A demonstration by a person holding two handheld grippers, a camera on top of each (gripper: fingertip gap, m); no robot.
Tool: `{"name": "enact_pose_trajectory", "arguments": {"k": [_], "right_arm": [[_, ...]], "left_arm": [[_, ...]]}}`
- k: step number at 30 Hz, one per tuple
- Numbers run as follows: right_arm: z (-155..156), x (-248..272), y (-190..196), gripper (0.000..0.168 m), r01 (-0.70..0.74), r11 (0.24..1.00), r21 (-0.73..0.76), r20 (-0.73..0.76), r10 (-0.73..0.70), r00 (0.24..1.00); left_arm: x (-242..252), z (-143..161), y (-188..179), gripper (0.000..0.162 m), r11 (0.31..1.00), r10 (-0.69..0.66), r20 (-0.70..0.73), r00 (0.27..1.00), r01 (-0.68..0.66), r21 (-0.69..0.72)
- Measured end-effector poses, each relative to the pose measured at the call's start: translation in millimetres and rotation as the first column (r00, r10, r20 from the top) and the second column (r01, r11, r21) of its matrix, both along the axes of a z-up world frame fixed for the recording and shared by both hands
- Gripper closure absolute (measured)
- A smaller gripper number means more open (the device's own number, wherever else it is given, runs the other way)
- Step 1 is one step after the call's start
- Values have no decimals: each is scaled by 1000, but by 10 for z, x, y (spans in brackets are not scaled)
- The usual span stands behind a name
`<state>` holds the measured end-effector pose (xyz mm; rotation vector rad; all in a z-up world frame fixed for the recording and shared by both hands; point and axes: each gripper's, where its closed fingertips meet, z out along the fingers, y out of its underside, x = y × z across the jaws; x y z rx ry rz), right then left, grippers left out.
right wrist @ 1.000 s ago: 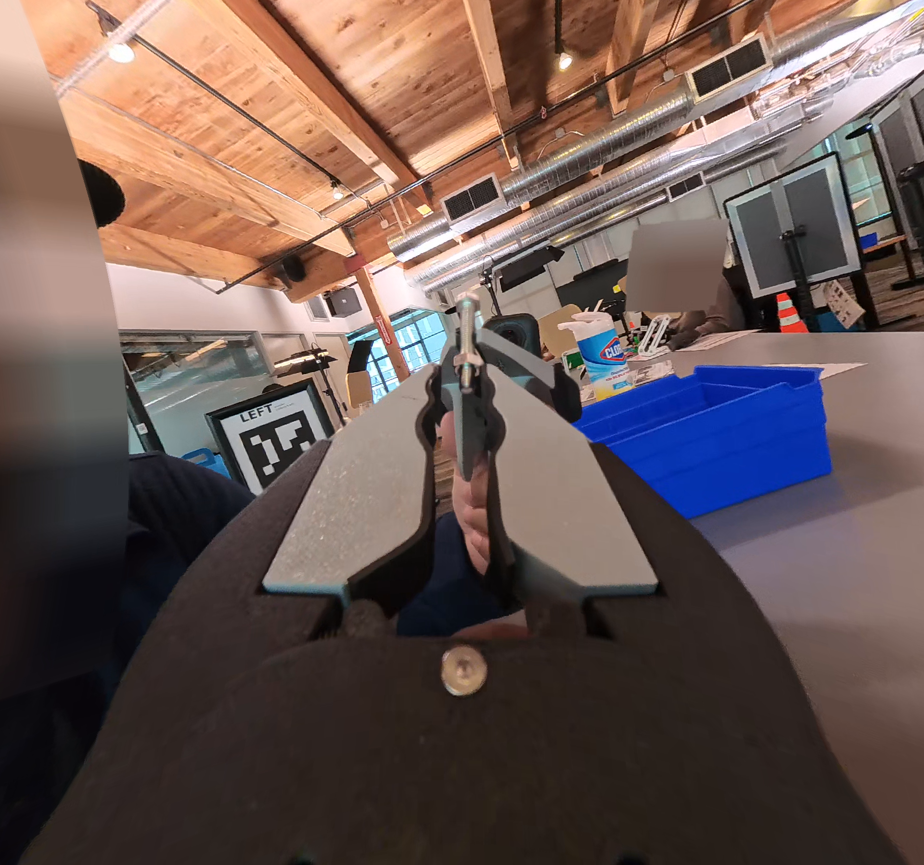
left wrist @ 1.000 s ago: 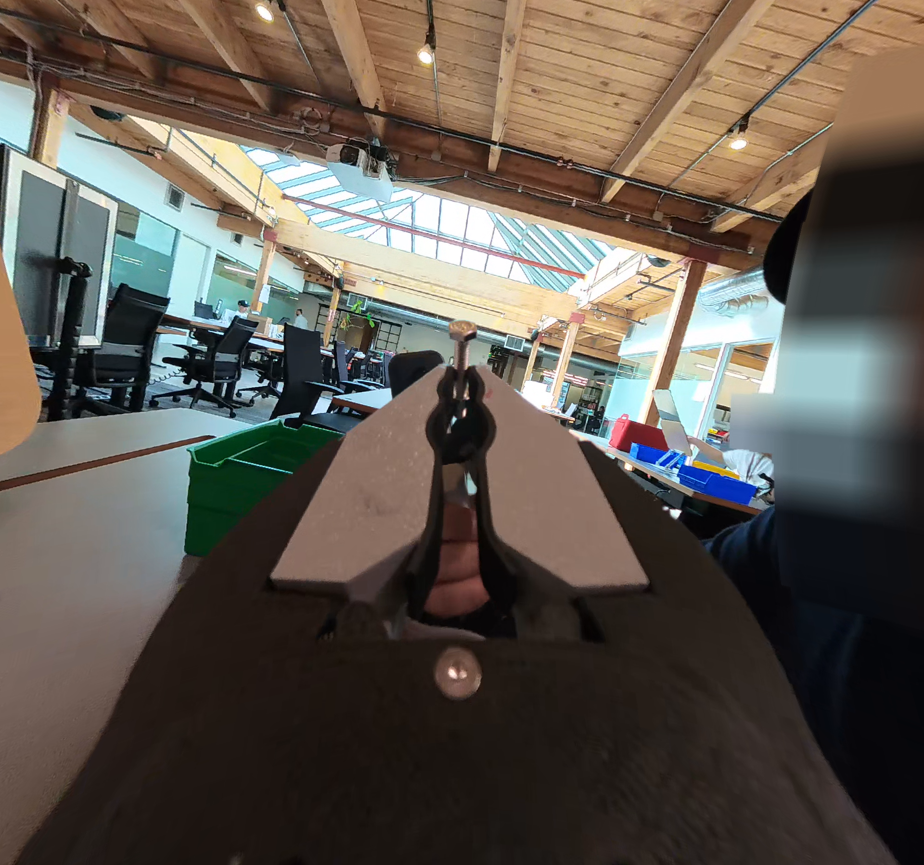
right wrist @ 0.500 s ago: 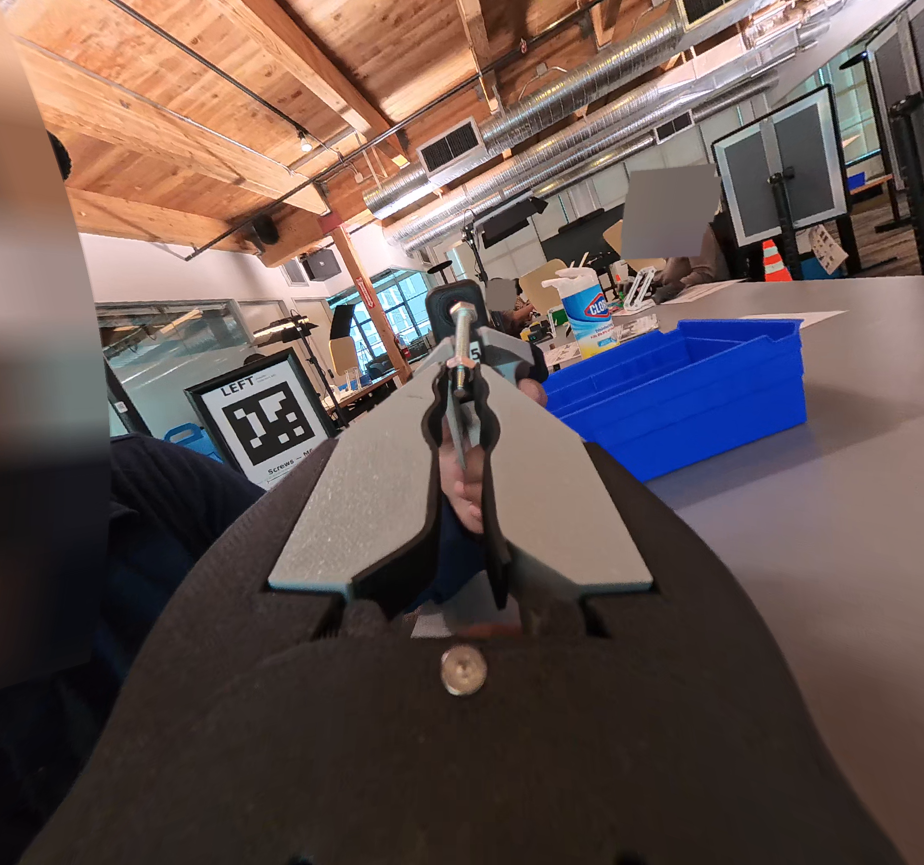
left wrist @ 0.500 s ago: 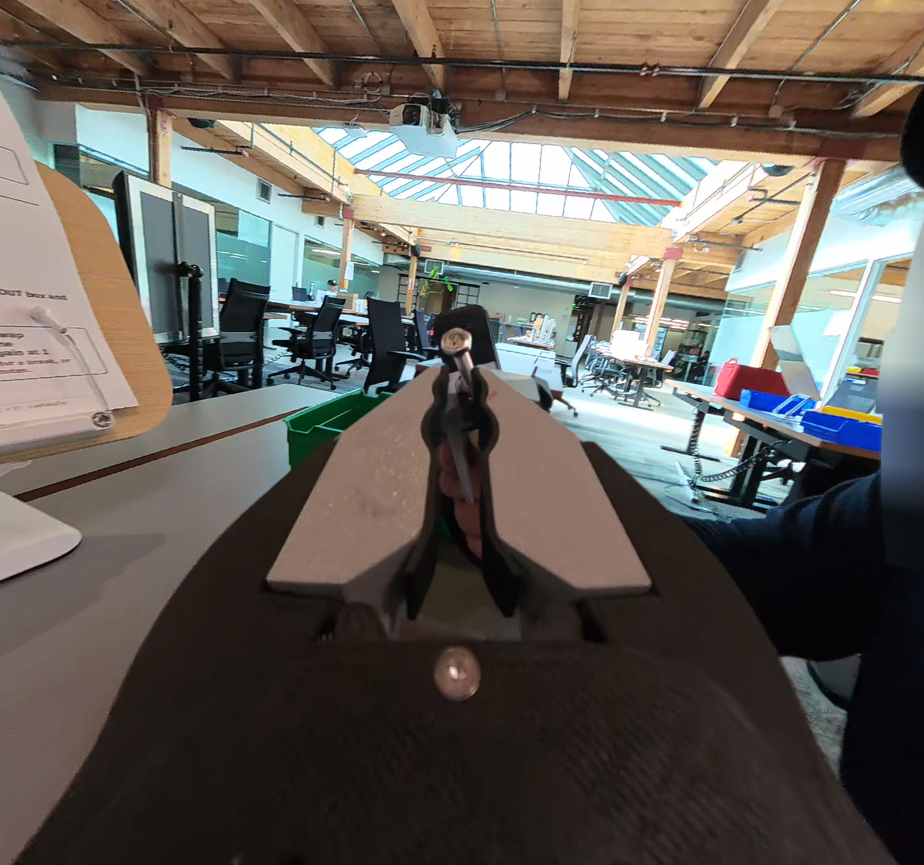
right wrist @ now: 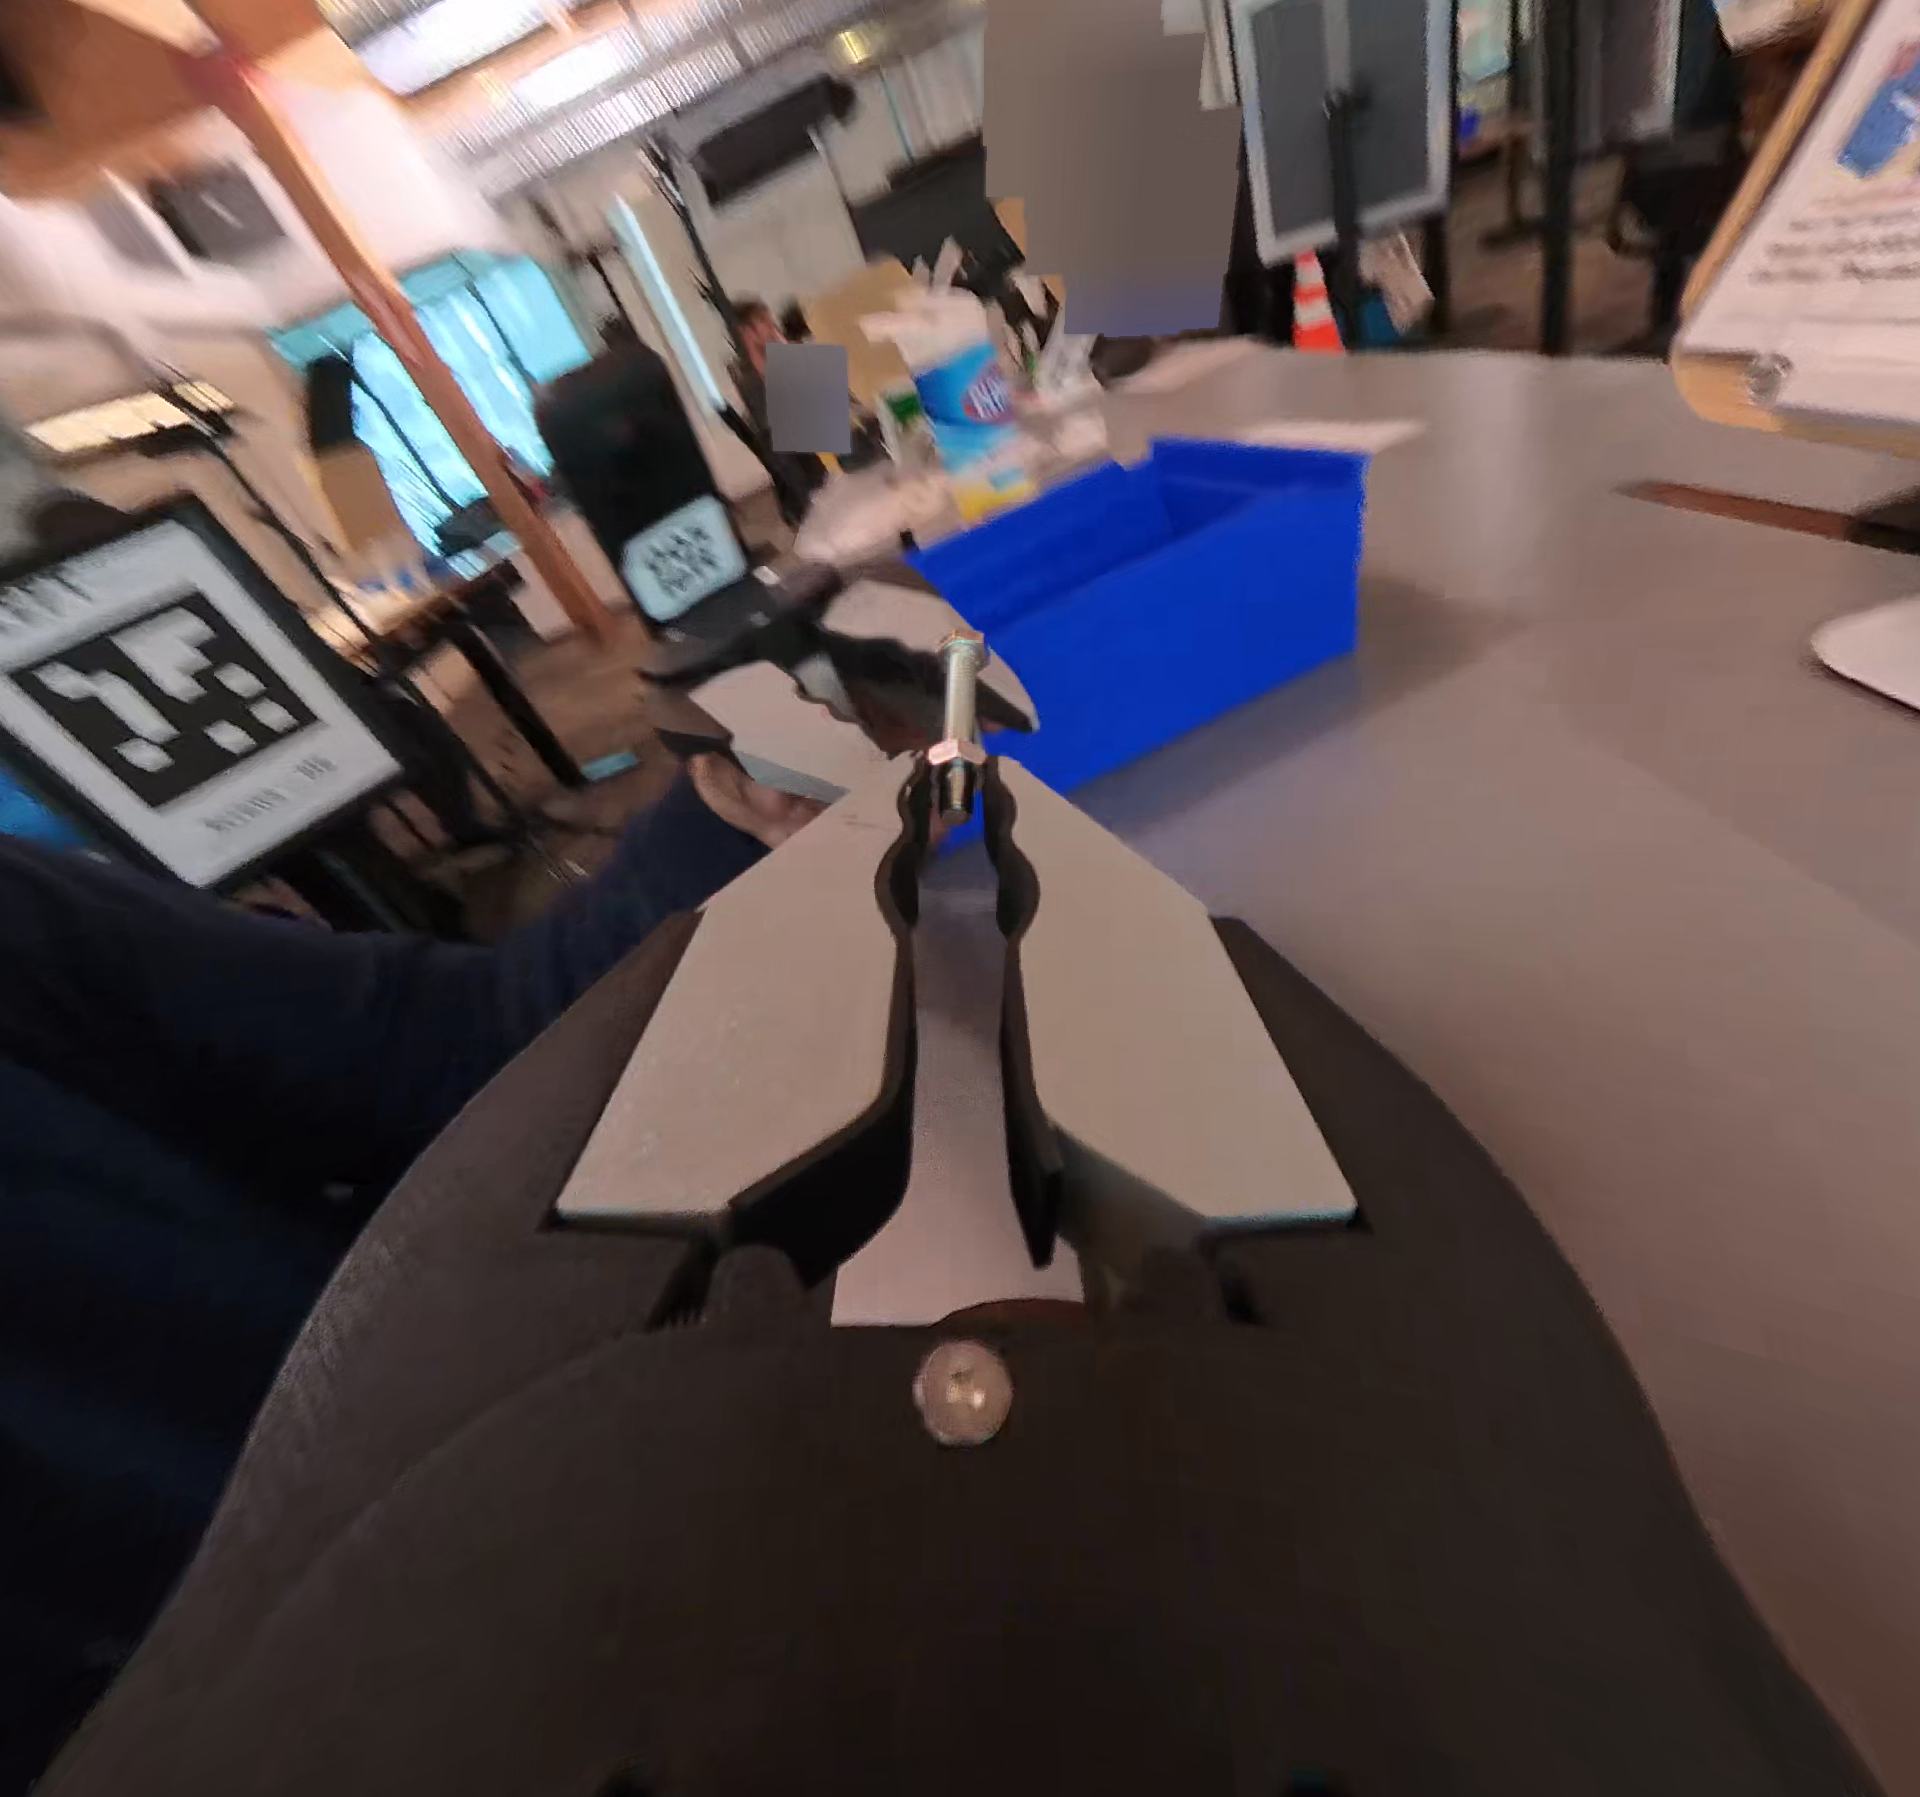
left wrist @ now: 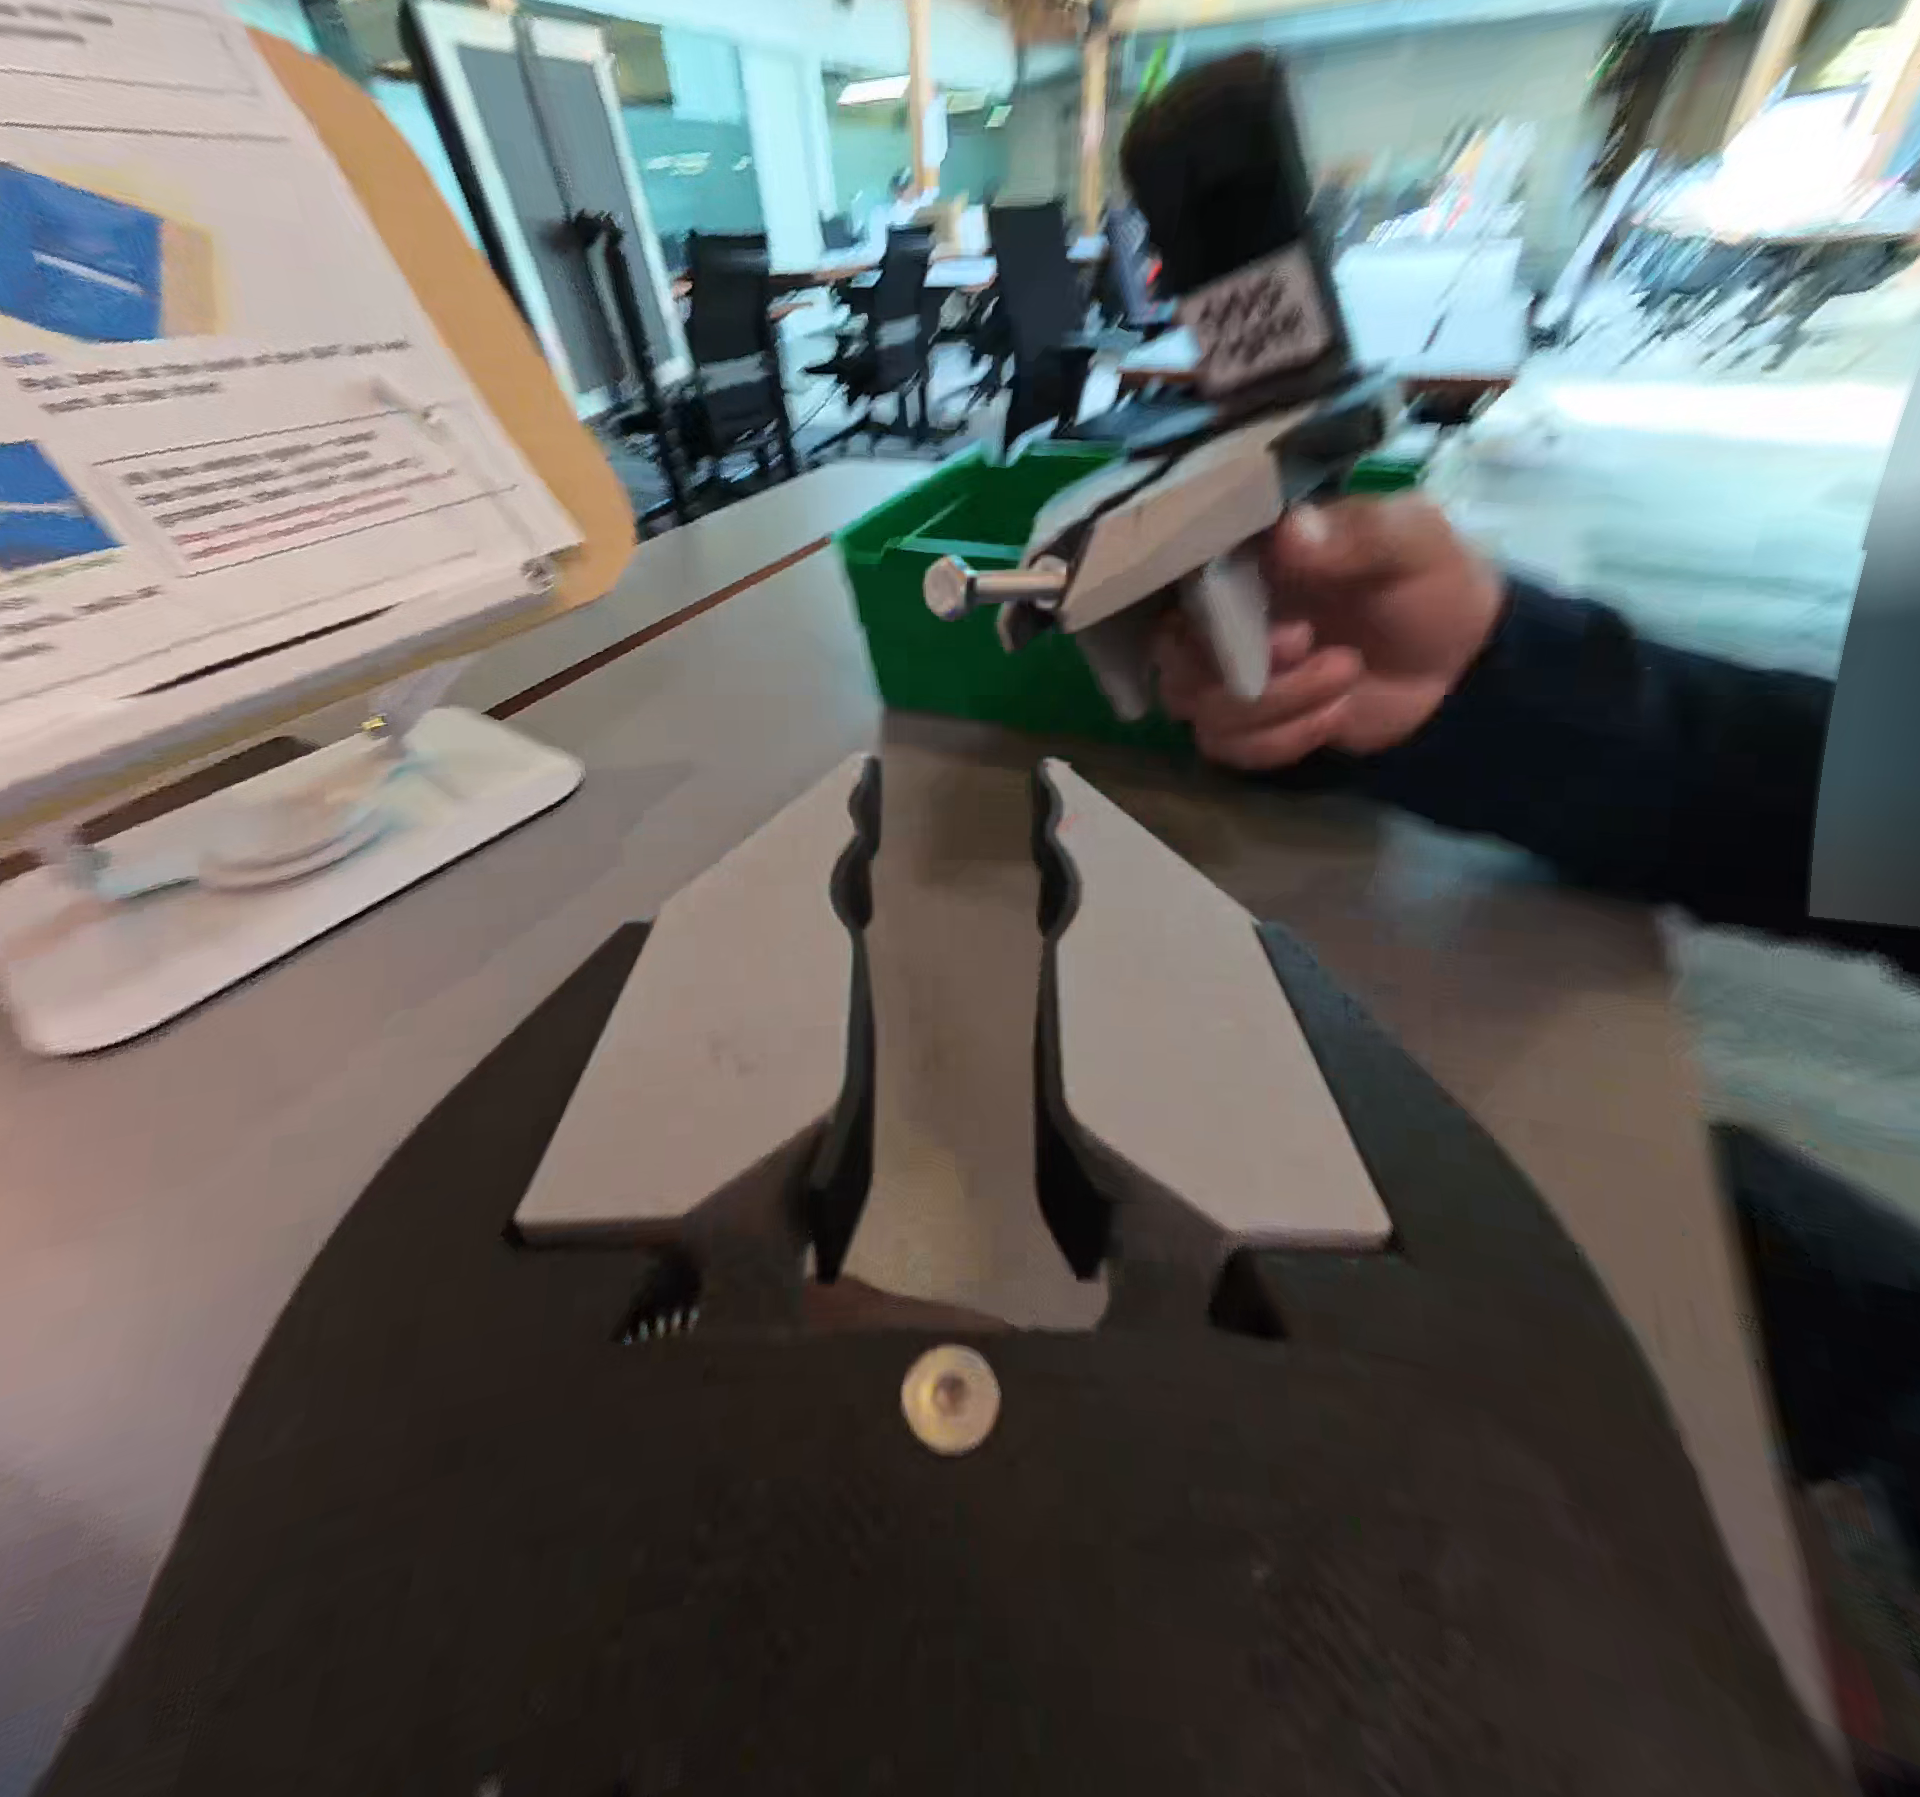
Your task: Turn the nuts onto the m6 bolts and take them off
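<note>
Left gripper (left wrist: 954,797) released and empty, right gripper (right wrist: 954,791) clenched on a nutted bolt (right wrist: 957,708) above the table (right wrist: 1558,812)

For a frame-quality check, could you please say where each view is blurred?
Left wrist view: motion blur smears the background and the white printed sheet; open left gripper is sharp. Right wrist view: background streaked, blue plastic bin soft; silver bolt in the right gripper crisp.

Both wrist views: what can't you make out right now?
- Green bin contents, left wrist view: hidden by its front wall and the right gripper.
- Blue bin contents, right wrist view: blurred, cut off by its wall.
- Nut on the bolt: its thread position is too small and blurred to tell.
</note>
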<state>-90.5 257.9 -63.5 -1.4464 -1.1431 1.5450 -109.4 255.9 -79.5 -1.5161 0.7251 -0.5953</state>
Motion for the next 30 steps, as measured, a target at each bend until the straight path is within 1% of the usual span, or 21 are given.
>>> {"name": "enact_pose_trajectory", "arguments": {"k": [2,4,8,11,14,16,17,20,21,22,23,25,27,30], "right_arm": [[-182,-17,46,162,34,998,49,117,-39,992],[-358,-15,91,162,56,995,82,220,-73,973],[-648,15,112,162,53,993,104,377,-88,922],[-751,10,62,162,27,997,69,420,-54,906],[-884,26,11,162,-5,998,58,483,-24,875],[-936,29,-49,162,-35,999,40,505,10,863],[-941,22,-71,162,-45,998,37,506,20,862],[-961,12,-99,162,-56,998,39,513,28,858],[-960,8,-97,162,-53,998,41,512,24,859],[-963,9,-92,162,-51,998,43,514,21,858],[-958,9,-84,162,-47,998,46,511,17,860],[-910,0,-58,162,-31,999,41,487,7,873],[-839,-10,-22,161,-10,999,35,452,-7,892],[-698,-29,29,156,13,998,54,377,-33,925]], "left_arm": [[-72,-174,91,135,995,100,-152,983,-95,43],[-99,-306,148,137,988,152,-253,956,-136,79],[-68,-506,180,138,980,182,-407,895,-132,146],[84,-636,112,142,985,130,-480,868,-56,164],[130,-759,134,142,983,141,-551,823,-49,178],[151,-772,143,141,979,152,-562,813,-48,196],[182,-787,125,143,981,135,-561,817,-32,189],[238,-881,101,153,984,108,-598,794,-1,176],[248,-902,99,160,984,107,-611,784,5,179],[248,-909,106,160,984,109,-615,781,1,176],[246,-903,115,160,987,107,-606,789,-8,163],[251,-870,130,160,993,89,-558,825,-28,117],[252,-813,162,160,995,91,-494,865,-57,84],[207,-726,217,160,995,99,-376,921,-102,13]]}}
